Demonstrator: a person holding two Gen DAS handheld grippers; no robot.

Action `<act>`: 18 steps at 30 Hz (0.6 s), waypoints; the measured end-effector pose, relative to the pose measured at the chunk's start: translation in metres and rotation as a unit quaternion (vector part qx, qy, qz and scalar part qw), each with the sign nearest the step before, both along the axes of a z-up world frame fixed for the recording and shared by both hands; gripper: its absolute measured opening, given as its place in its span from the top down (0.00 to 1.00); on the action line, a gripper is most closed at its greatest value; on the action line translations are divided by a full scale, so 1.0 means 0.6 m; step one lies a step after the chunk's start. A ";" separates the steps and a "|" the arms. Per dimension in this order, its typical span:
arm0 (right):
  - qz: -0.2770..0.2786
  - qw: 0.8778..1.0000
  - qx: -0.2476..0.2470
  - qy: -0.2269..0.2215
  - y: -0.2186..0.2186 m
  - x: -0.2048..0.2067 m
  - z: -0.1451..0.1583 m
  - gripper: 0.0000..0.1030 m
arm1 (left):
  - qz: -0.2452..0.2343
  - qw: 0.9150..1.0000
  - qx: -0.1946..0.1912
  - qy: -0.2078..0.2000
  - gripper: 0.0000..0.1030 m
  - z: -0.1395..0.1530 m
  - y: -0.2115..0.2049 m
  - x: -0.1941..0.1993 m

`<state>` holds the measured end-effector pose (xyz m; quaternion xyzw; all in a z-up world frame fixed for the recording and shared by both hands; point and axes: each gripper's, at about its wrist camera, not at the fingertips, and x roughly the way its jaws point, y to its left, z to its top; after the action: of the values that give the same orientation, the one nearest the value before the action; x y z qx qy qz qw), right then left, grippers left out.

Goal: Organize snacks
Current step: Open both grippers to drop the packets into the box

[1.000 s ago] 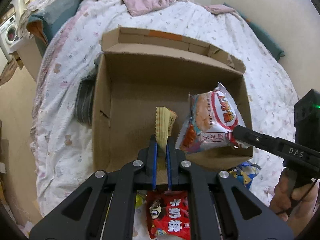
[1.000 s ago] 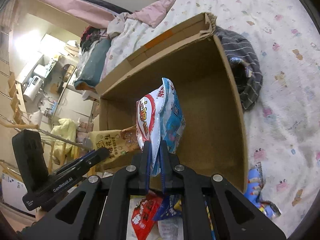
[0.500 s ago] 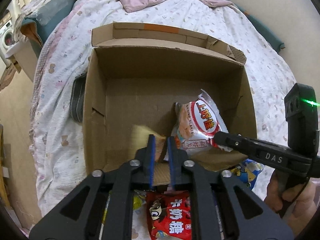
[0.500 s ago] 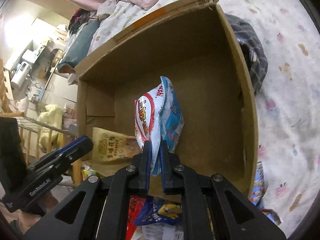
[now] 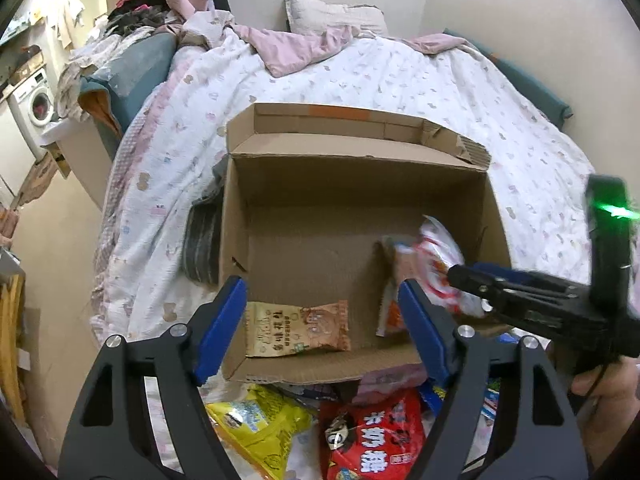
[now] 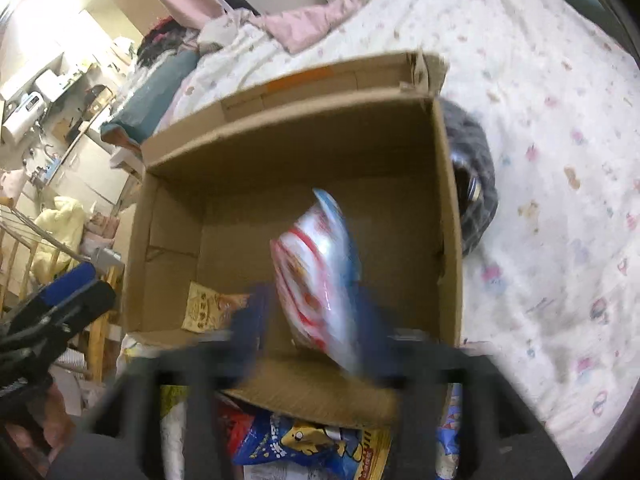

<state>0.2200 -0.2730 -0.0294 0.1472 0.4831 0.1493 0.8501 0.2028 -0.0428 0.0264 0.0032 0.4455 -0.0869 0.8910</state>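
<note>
Snack packets lie nearest, under the fingers of both grippers and outside the box: a red packet [image 5: 372, 444] and a yellow packet [image 5: 260, 424] in the left wrist view, a blue packet with a yellow cartoon figure [image 6: 304, 440] in the right wrist view.

The left gripper [image 5: 322, 320] has just been opening, and its blue-padded fingers [image 5: 218, 320] now stand wide apart and released. Between and just beyond them a tan snack packet [image 5: 296, 330] lies flat on the floor of the cardboard box [image 5: 236, 216], against the near wall, free of both pads and closer to the left-side finger.

The right gripper [image 6: 316, 320] has also just been opening. Its fingers are heavily blurred but spread, with the red-and-white chip bag [image 6: 316, 272] standing tilted between them inside the box, over the near wall. The blur hides whether a pad touches the bag; the bag reads as let go. In the left wrist view the same bag sits just beyond the right-side finger, with the right gripper's finger across its near face.

Beyond the fingers the rest of the box floor is bare cardboard, its far flap folded up. The box rests on a bed with a patterned white quilt [image 5: 420, 92]; a dark striped garment [image 5: 202, 240] lies against the box's outer wall, and a pink blanket [image 5: 304, 50] and a pillow [image 5: 332, 16] lie at the far end.
</note>
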 end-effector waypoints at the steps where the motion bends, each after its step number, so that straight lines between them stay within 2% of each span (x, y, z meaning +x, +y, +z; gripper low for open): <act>1: -0.005 1.000 0.005 -0.010 -0.003 -0.003 0.005 0.17 | 0.003 1.000 0.003 0.001 0.27 -0.002 0.001 0.001; 4: -0.012 1.000 0.002 -0.028 -0.009 -0.005 0.016 0.17 | 0.011 1.000 -0.002 0.012 0.27 -0.008 0.006 0.004; 7: -0.010 1.000 0.008 -0.024 -0.010 -0.004 0.015 0.17 | 0.016 1.000 -0.009 0.017 0.27 -0.010 0.008 0.003; 13: -0.004 1.000 0.007 -0.018 -0.003 -0.003 0.013 0.17 | 0.018 1.000 0.011 0.003 0.27 -0.008 0.001 -0.003; 18: -0.003 1.000 0.006 -0.026 0.000 -0.005 0.019 0.17 | 0.025 1.000 0.000 -0.007 0.27 -0.004 0.008 -0.005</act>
<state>0.2169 -0.2730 -0.0179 0.1497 0.4597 0.1536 0.8618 0.1997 -0.0379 0.0238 -0.0075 0.4395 -0.0647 0.8959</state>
